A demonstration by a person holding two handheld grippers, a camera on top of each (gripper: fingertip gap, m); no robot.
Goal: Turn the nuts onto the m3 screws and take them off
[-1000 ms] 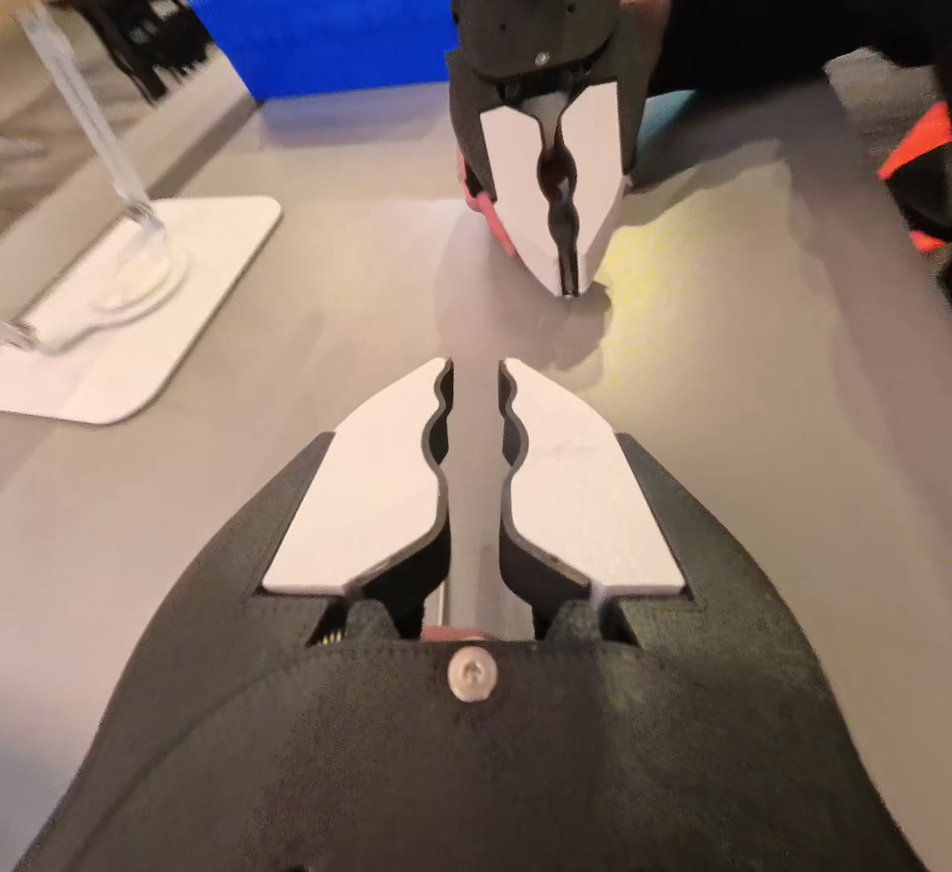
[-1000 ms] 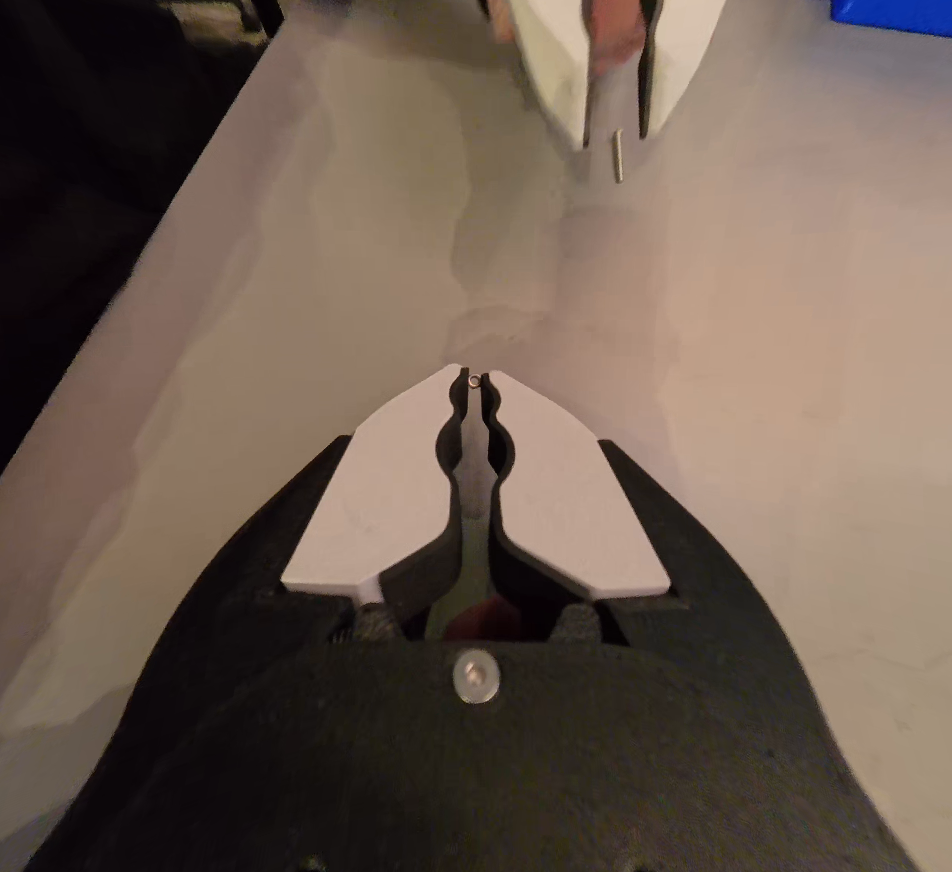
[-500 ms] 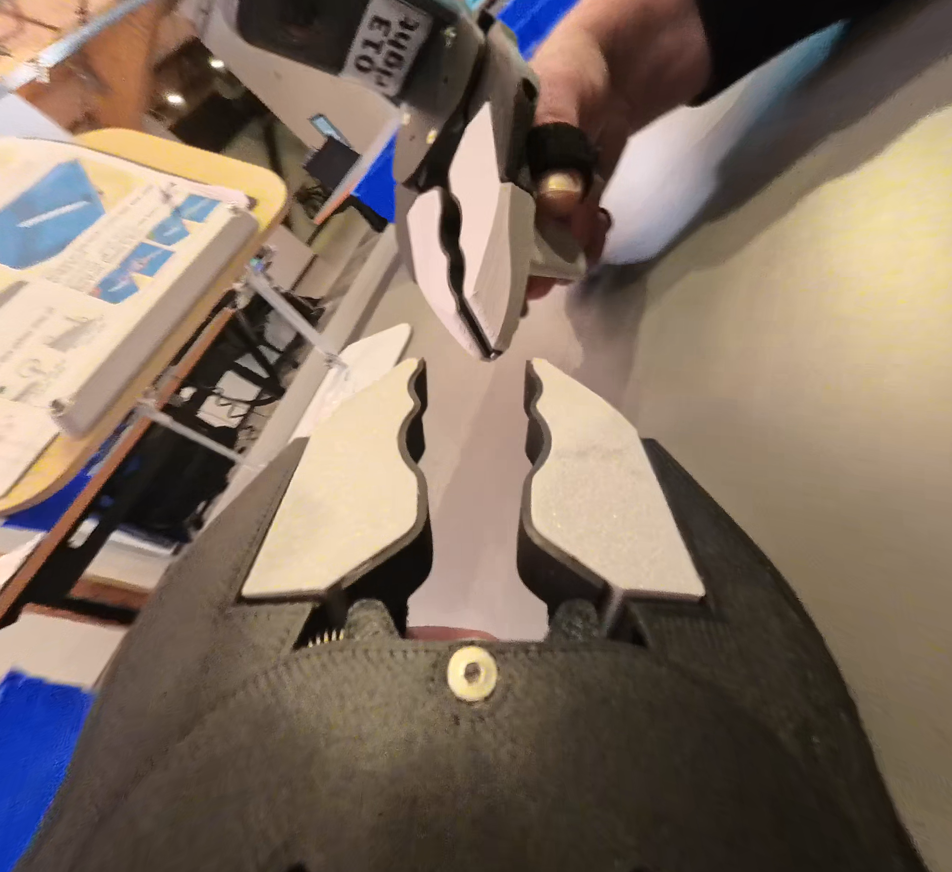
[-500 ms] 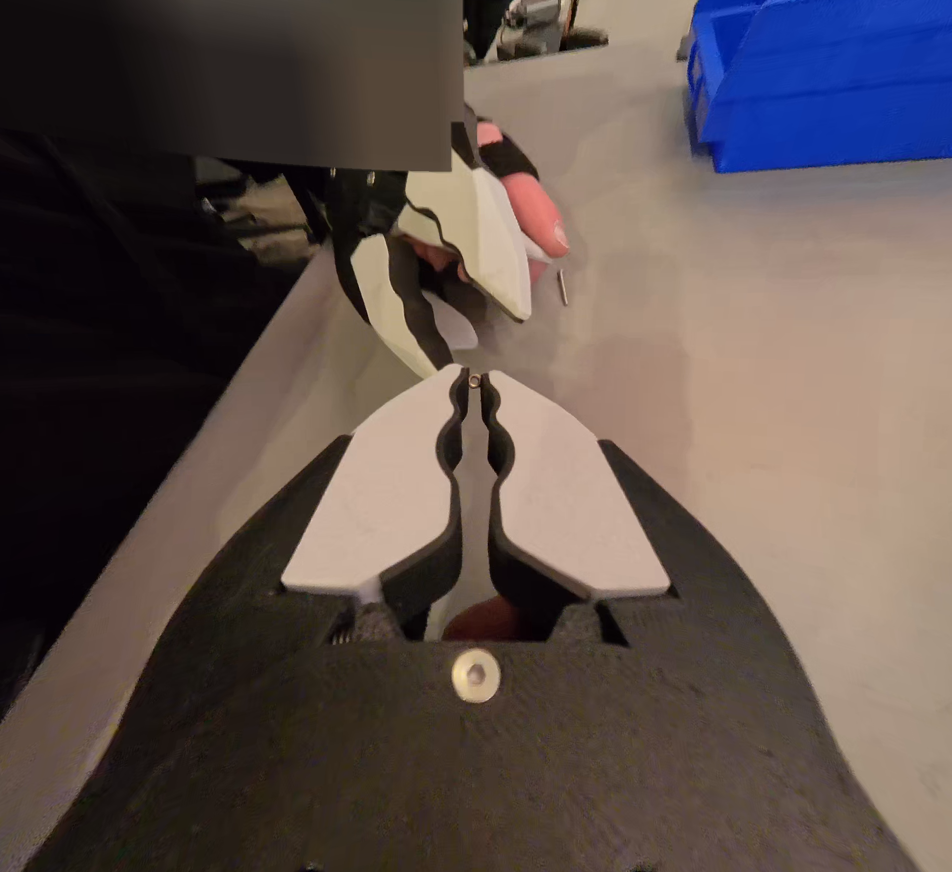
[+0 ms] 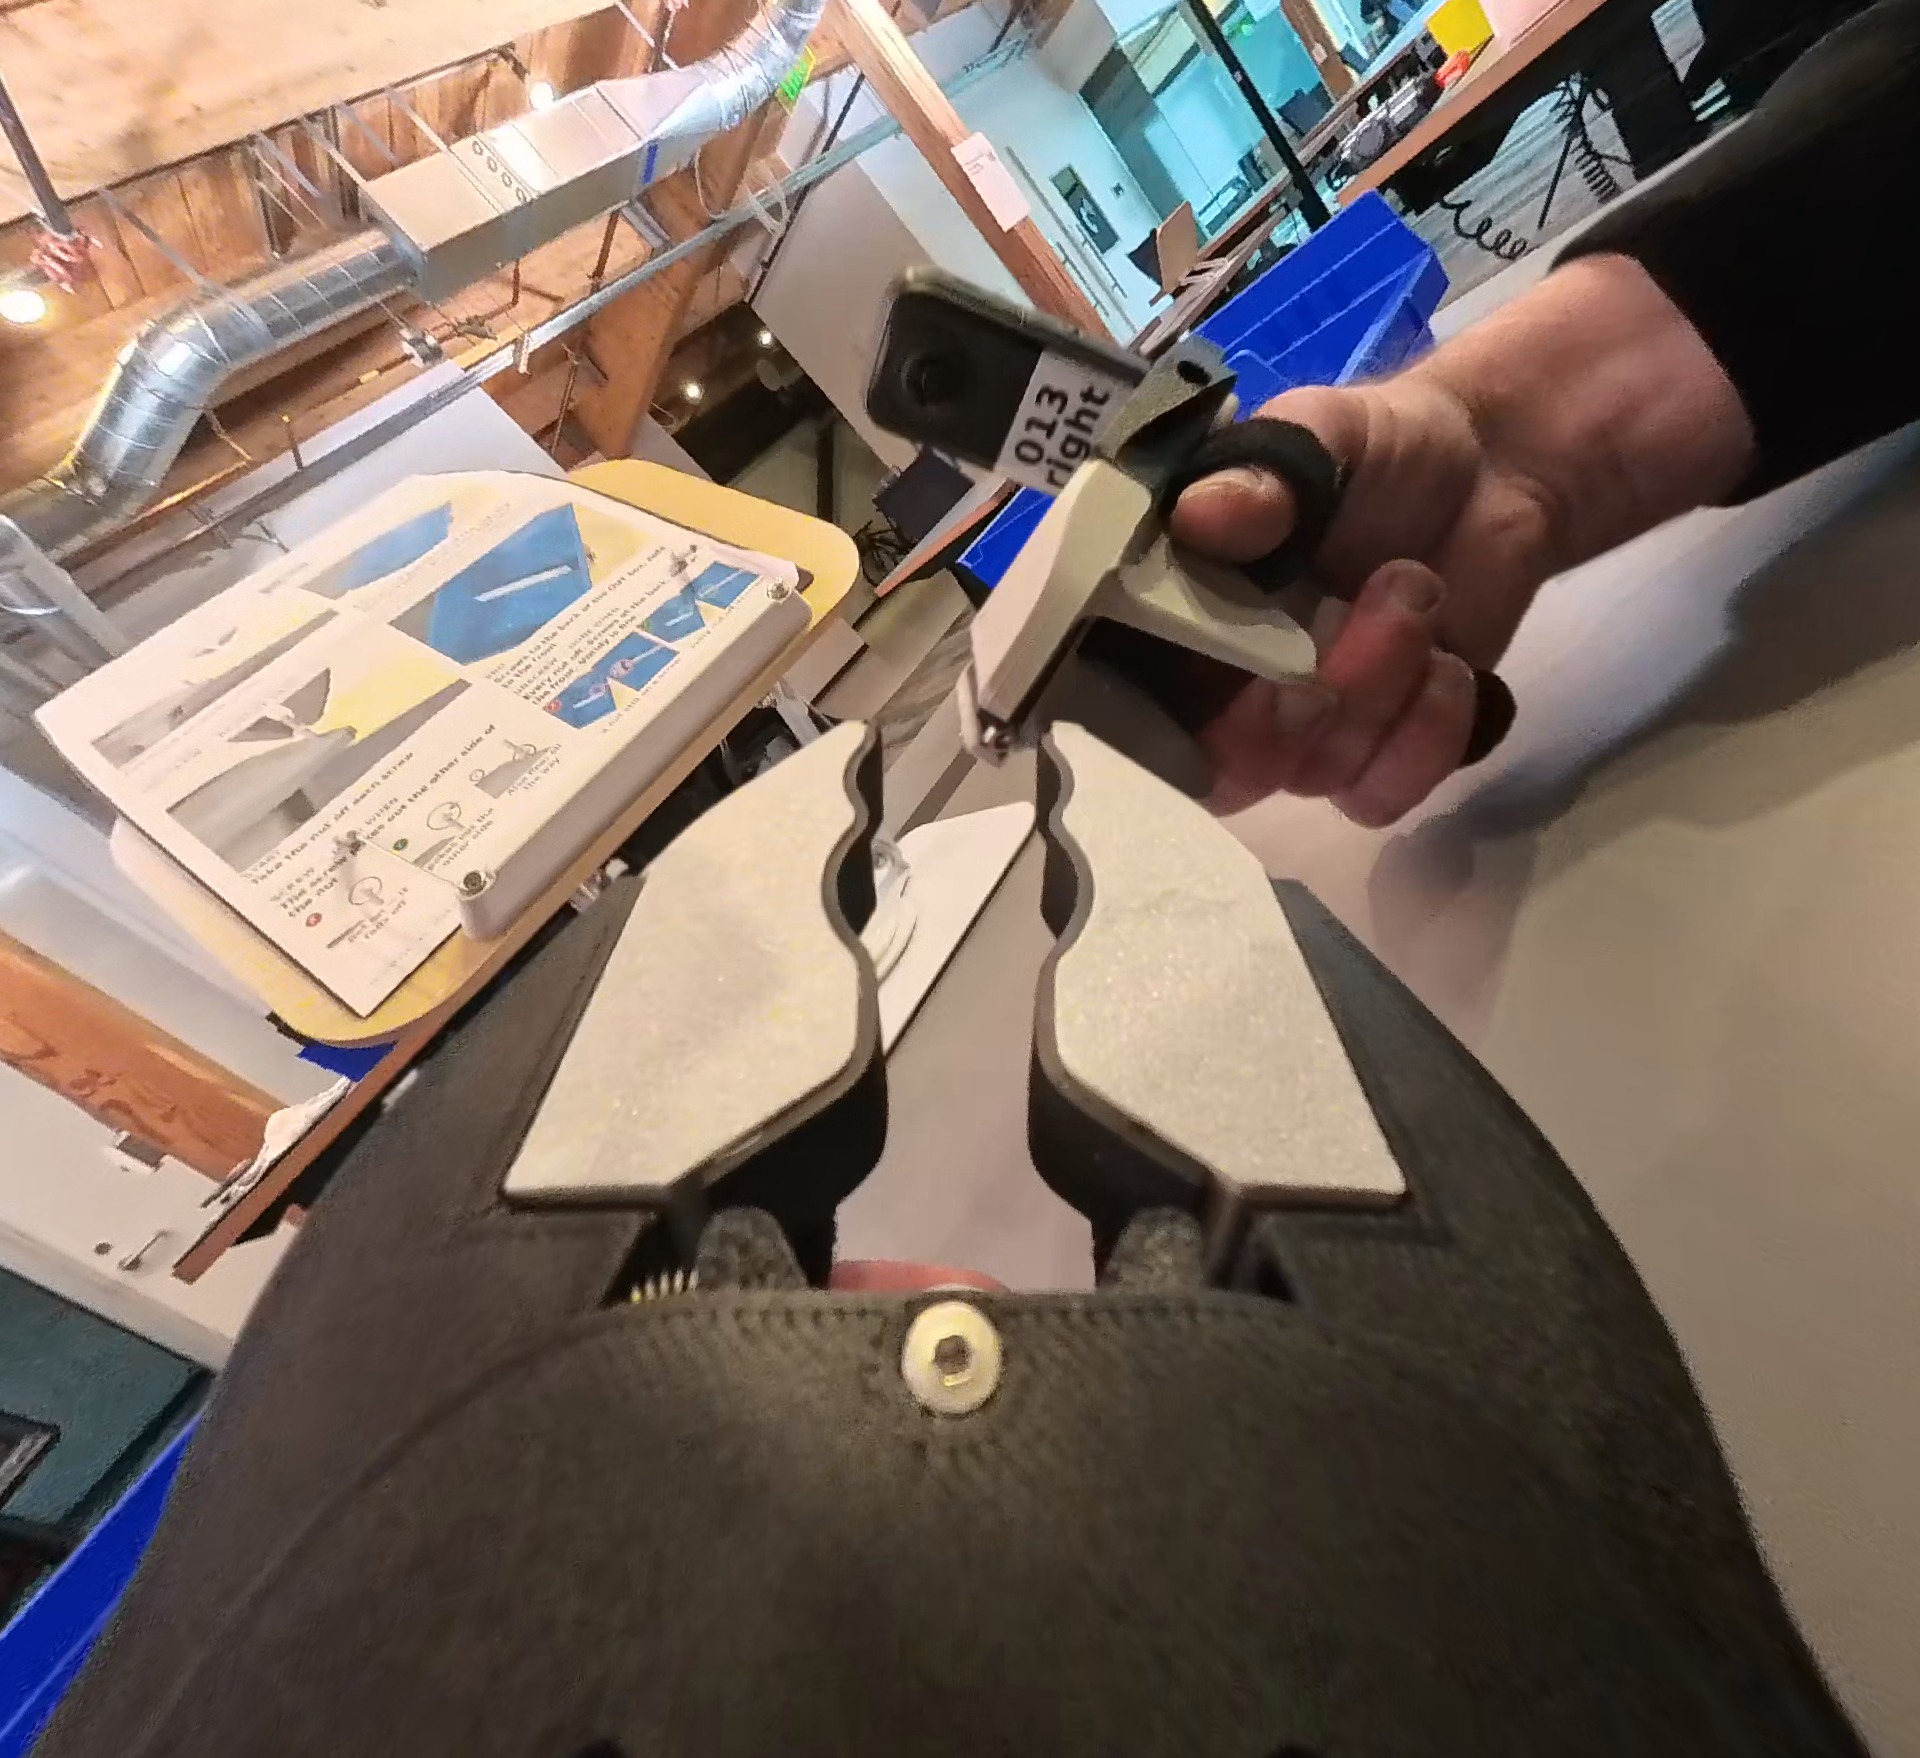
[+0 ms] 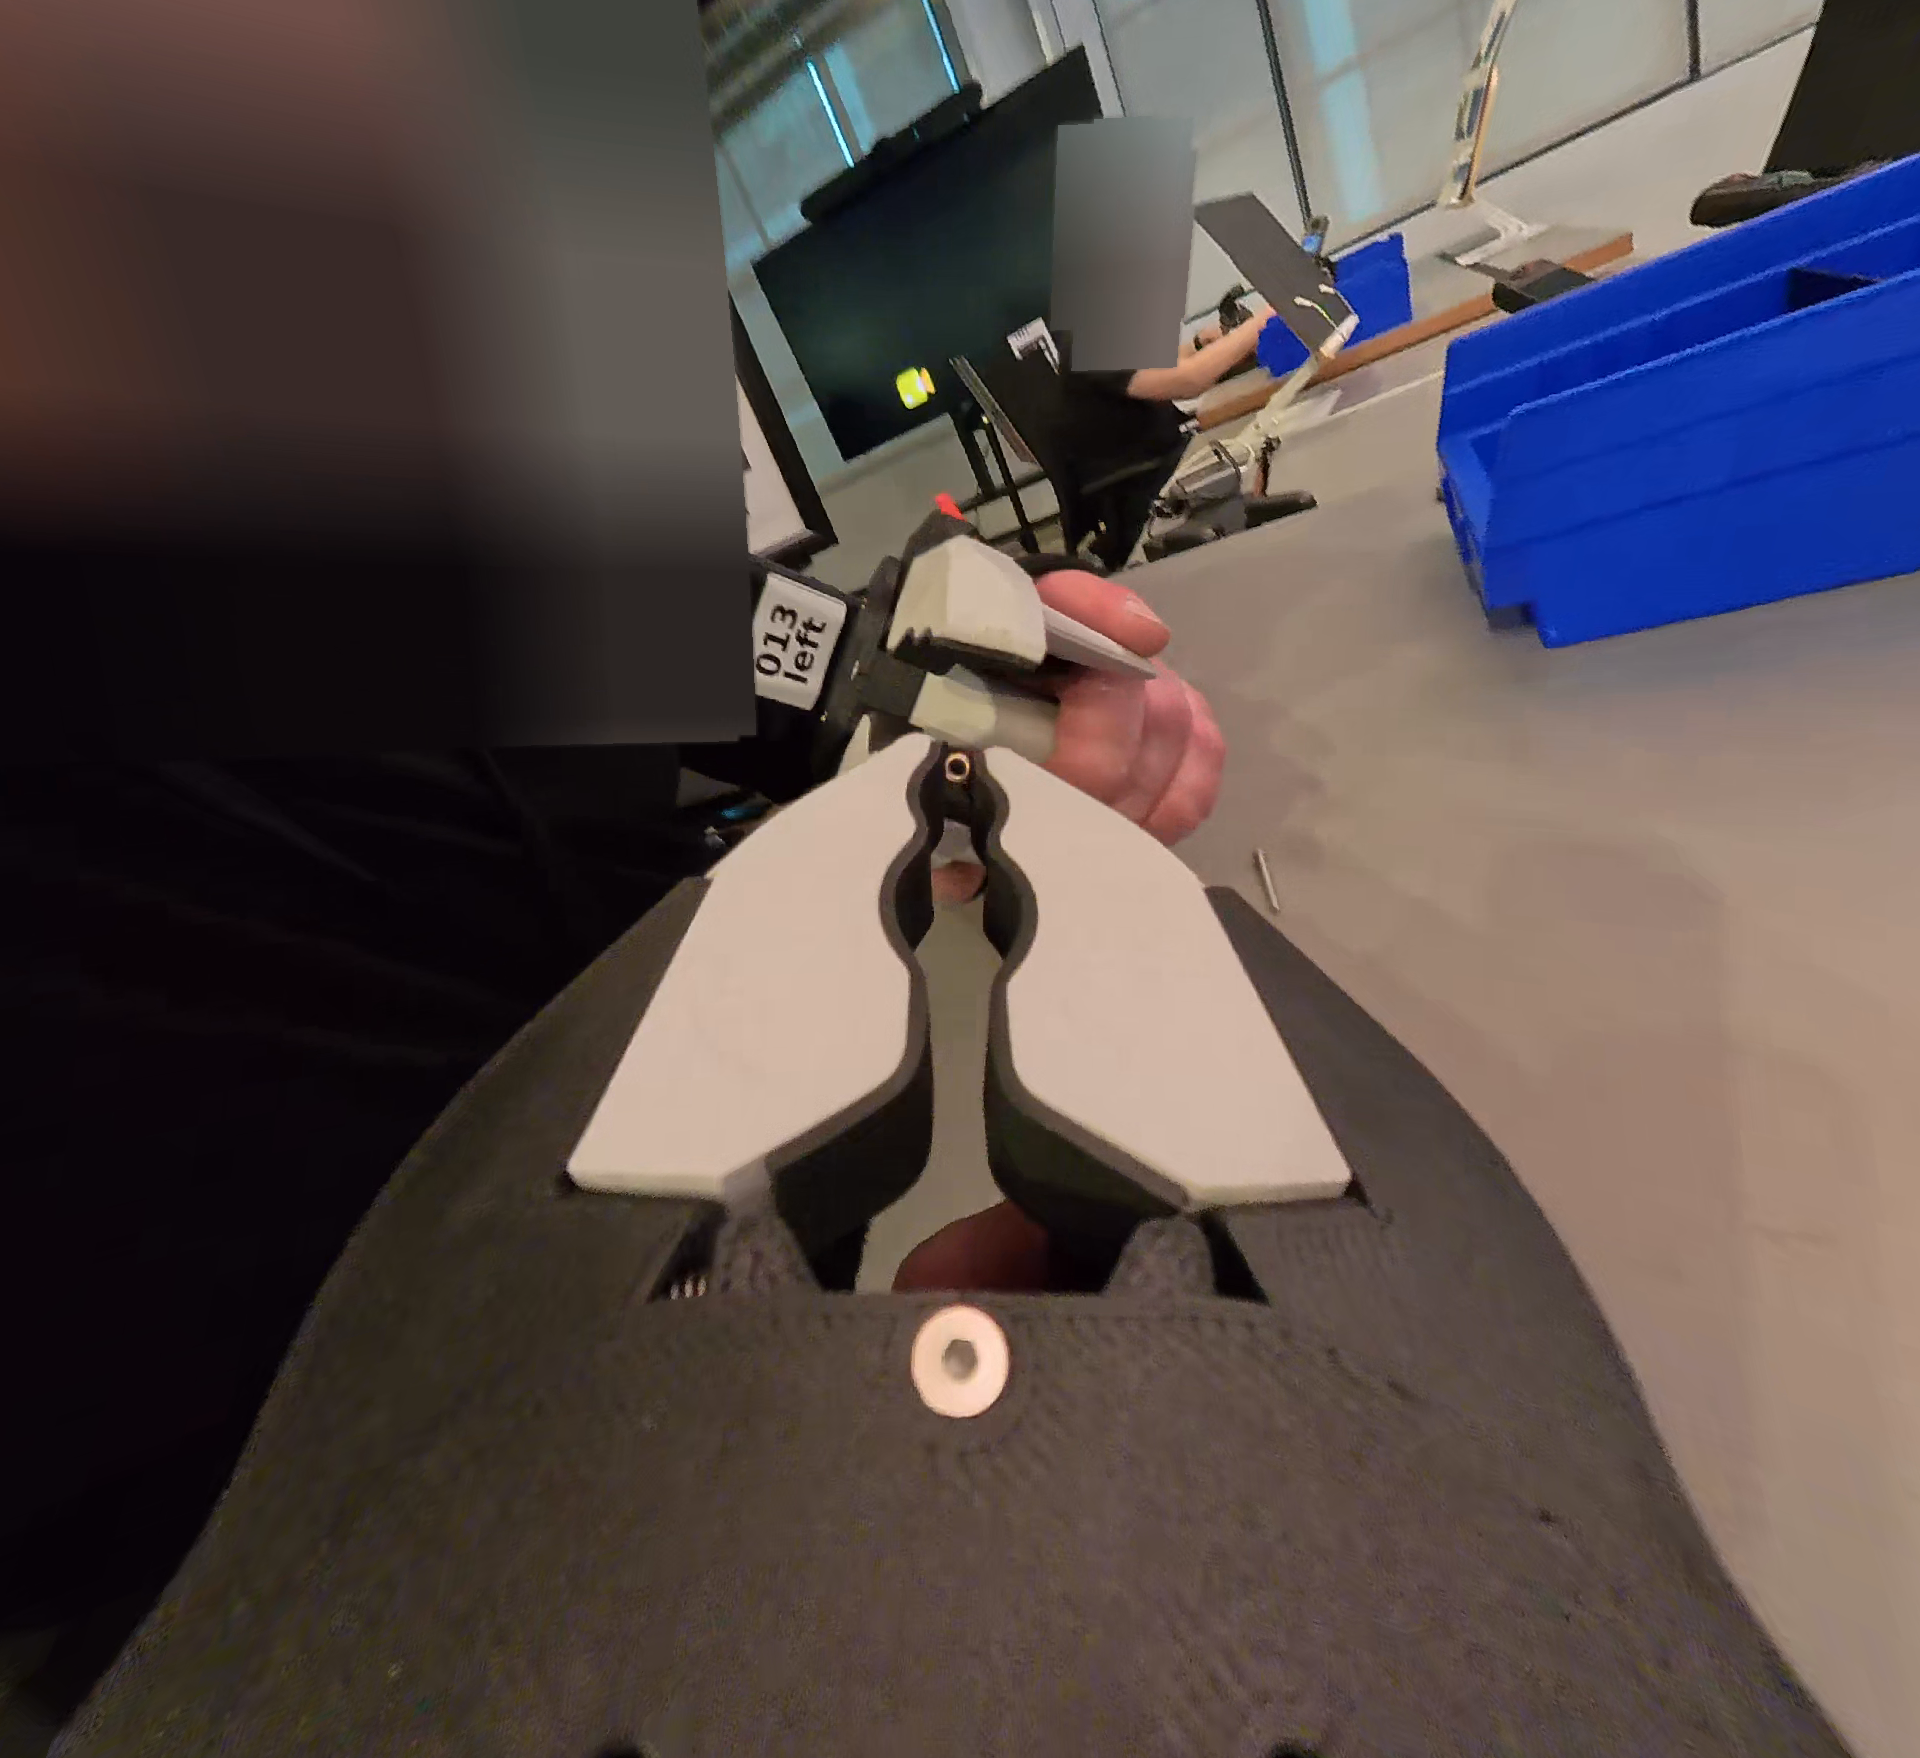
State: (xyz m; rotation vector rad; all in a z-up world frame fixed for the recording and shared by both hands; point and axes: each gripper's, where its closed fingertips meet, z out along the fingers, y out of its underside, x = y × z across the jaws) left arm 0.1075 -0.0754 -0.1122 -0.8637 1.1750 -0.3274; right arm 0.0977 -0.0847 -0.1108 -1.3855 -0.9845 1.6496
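My right gripper point(image 6: 954, 754) is shut on a small metal nut point(image 6: 954, 766), pinched at the very fingertips, and is held up above the grey table point(image 6: 1558, 1033). My left gripper point(image 5: 958, 750) is open and empty. In the left wrist view the right gripper point(image 5: 992, 734) points its tip into the gap between my left fingertips. In the right wrist view the left gripper point(image 6: 1081, 700) sits just beyond the nut, held in a hand. A thin M3 screw point(image 6: 1264, 877) lies loose on the table to the right of both grippers.
Blue bins point(image 6: 1683, 451) stand on the table at the far right. An instruction sheet on a tilted stand point(image 5: 416, 721) rises at the left, its white base plate point(image 5: 966, 867) on the table. A person point(image 6: 1122, 430) sits at another table behind. My left and right fingertips are right by each other.
Both grippers have risen off the table and tilted upward, tips drawn together. My left gripper has opened wider. The right stays shut on the nut; the screw stays on the table.
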